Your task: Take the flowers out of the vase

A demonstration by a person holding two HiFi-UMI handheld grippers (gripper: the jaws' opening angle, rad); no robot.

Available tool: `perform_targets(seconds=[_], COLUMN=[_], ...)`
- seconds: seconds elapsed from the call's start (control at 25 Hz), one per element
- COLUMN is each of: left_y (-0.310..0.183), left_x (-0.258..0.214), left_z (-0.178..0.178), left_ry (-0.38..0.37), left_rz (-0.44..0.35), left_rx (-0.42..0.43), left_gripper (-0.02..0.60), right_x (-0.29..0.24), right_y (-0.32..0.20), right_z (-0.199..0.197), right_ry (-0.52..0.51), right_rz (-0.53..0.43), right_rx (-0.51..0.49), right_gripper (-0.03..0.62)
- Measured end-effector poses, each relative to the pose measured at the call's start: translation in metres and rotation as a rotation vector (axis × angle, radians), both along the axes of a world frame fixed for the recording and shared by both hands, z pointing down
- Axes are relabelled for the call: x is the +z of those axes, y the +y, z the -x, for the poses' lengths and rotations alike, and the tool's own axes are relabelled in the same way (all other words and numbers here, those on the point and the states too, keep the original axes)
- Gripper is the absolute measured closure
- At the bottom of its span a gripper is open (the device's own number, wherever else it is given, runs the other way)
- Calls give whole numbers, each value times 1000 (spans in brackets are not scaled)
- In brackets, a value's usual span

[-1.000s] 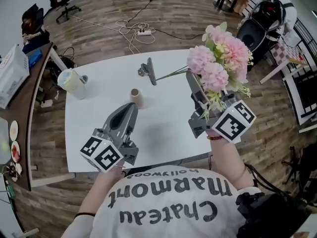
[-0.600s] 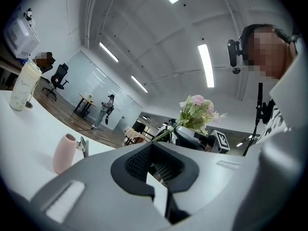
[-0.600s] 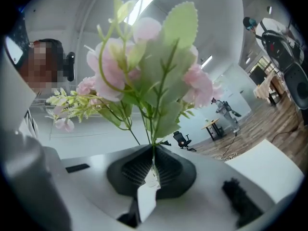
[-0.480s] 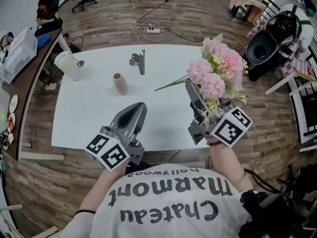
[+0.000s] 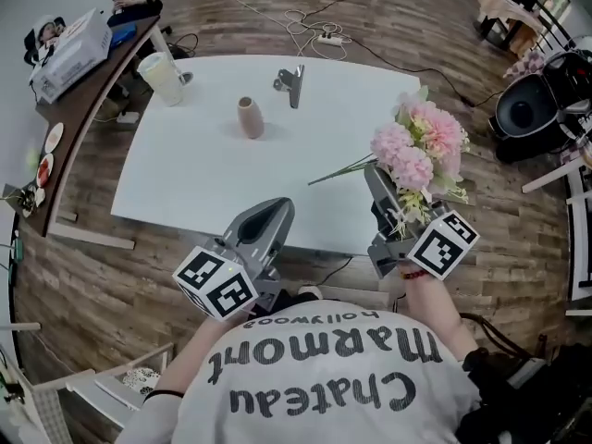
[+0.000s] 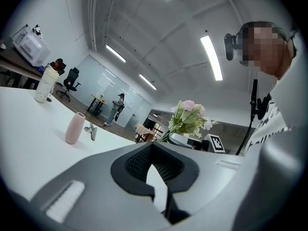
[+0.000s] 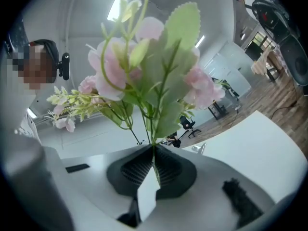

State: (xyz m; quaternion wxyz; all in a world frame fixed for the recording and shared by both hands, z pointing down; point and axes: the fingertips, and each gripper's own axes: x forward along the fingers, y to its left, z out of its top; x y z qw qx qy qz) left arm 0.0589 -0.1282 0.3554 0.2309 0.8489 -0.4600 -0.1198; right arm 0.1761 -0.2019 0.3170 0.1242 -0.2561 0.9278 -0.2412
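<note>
right gripper view: the right gripper point(image 7: 154, 152) is shown pinched on the green stems of the flowers point(image 7: 159, 76), which rise straight out from between the jaws. the left gripper point(image 6: 152, 148) is pressed together on nothing, by the near edge of the table point(image 5: 185, 183). the lifting-out step is judged done: the flowers are held clear of the vase point(image 5: 249, 117), which is seen upright, well apart, toward the table's far side. next, a lay-down on bare tabletop is probably called for, with the stems lowered before the jaws are spread.
</note>
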Motion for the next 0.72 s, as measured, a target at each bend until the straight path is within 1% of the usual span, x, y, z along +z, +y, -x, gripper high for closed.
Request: perform_targets(seconds=[0.12, 0.24, 0.32, 0.44, 0.56, 0.72], left_y=[7, 11, 16, 23, 24, 25], left_x=[6, 13, 19, 27, 28, 29], left_z=[7, 15, 16, 15, 19, 45], left_ry=[-4, 11, 19, 6, -7, -22], left_rz=[17, 44, 62, 89, 84, 64], left_rx=[-42, -86, -101, -109, -123, -141], left_gripper=[575, 575, 575, 575, 575, 575], right_x=[11, 19, 23, 29, 35, 45], right_y=[8, 11, 13, 18, 23, 29], right_z=[7, 16, 22, 30, 39, 67], right_ry=[21, 55, 65, 68, 89, 118], right_rz=[22, 22, 27, 43, 45, 58], right_rx=[-39, -71, -94, -130, -159, -181], right_gripper=[569, 569, 569, 569, 569, 569])
